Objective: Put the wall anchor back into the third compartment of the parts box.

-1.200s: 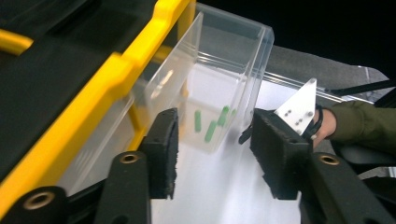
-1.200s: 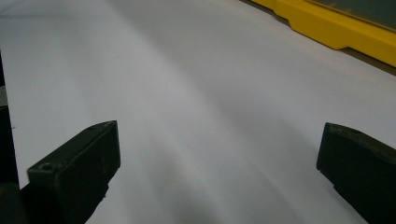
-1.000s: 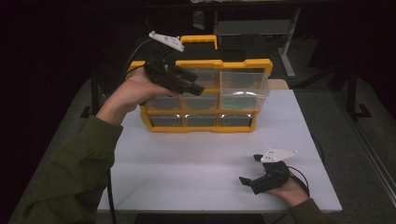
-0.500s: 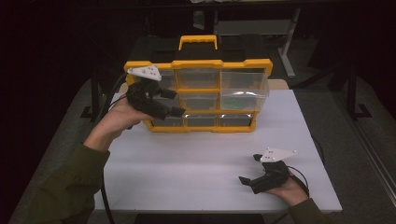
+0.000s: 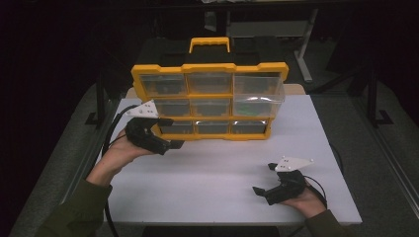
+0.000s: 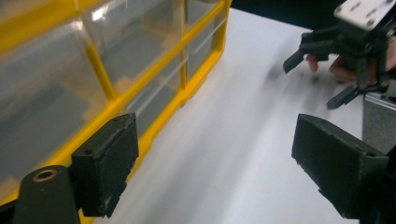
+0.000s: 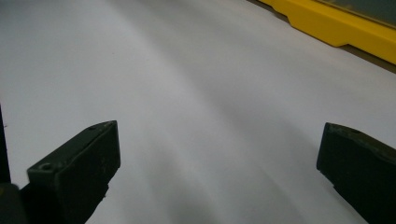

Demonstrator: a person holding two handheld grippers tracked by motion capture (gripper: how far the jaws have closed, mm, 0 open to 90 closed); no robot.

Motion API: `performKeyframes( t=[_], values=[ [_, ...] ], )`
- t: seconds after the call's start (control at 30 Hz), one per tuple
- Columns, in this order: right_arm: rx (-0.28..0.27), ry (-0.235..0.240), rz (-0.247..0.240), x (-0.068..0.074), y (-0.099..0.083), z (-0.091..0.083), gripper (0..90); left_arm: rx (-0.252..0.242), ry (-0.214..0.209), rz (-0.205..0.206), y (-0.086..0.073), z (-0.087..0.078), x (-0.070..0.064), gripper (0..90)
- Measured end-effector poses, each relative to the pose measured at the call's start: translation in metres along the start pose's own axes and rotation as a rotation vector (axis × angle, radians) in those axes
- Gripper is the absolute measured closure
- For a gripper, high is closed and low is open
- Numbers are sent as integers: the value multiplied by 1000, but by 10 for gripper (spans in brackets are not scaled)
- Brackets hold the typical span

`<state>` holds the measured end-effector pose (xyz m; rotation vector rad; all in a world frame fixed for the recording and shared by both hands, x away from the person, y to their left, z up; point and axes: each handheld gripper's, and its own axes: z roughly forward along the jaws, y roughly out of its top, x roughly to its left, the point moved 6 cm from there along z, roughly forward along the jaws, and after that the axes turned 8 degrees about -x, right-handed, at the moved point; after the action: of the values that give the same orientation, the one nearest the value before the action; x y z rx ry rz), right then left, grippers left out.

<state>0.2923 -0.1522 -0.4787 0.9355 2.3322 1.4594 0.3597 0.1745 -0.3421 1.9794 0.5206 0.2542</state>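
Jaws agape beside organizer

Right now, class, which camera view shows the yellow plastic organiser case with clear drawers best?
The high view: the whole yellow plastic organiser case stands upright there, handle and drawer grid visible. The left gripper view shows a blurred close stretch of drawers; the right gripper view catches a strip of yellow base.

A white bench is filling the middle of the high view, its bare top catching even light from above. Grey floor is showing along the left and right of the frame. Toward the top, the room is fading into darkness, where a pale metal leg is slanting at upper right.
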Motion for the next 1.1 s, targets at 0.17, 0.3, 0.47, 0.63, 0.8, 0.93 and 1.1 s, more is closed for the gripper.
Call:
performKeyframes(
  t=[0.17,0.3,0.47,0.63,0.8,0.93,1.1],
  values=[
    [-3,-2,-1,0,0,0,0,10,23,-3,-33,1,0,103],
    [-5,0,-2,-1,0,0,0,13,20,-23,-56,0,0,68],
    [2,-3,2,-1,-1,1,0,-24,21,-45,-79,-1,-4,37],
    [4,-3,5,-2,-1,1,0,-40,57,-53,-105,-1,-5,34],
    [6,-1,-2,-2,-1,2,0,-65,62,-68,-123,-6,-9,27],
    [2,-1,0,-2,-1,2,0,-72,69,-82,-131,-6,-10,27],
    [5,-1,0,-2,-2,2,0,-50,65,-94,-147,-2,-15,27]
  ],
)
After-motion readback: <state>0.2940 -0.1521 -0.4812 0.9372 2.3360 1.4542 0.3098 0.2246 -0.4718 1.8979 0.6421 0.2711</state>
